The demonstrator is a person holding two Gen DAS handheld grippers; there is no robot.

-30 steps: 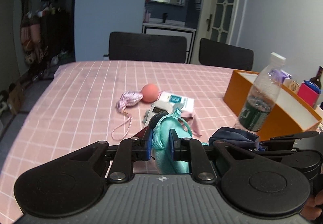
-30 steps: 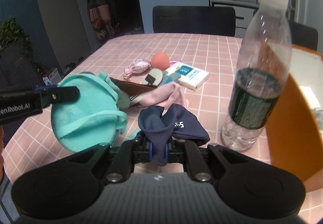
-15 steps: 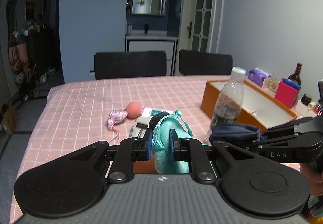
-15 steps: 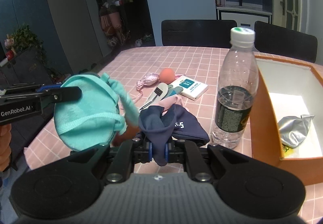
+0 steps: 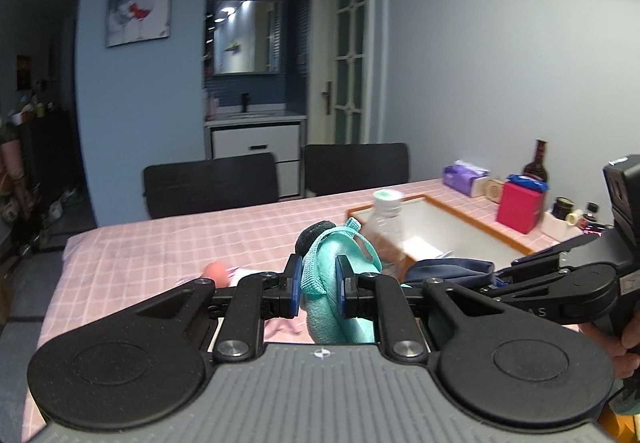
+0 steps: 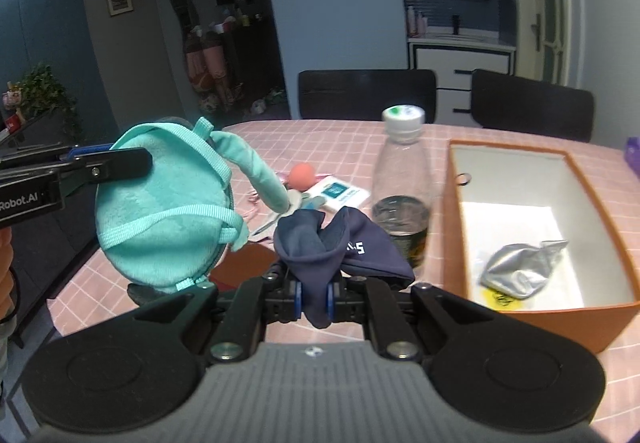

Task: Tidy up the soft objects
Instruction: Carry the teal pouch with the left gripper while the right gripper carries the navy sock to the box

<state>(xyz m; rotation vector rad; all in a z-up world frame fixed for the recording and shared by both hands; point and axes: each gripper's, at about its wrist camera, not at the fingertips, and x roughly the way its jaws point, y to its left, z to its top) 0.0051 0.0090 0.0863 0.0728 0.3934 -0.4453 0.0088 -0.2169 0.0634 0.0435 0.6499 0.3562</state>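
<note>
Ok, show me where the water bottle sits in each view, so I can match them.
Left wrist: the water bottle is right of centre, just past the teal pouch, partly hidden, its white cap against the orange box.
Right wrist: the bottle stands in the centre, upright on the pink cloth, left of the box.
Shared landmark: the orange box beside the bottle.

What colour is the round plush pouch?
Teal, with a matching strap; the pouch shows best in the right wrist view.
</note>
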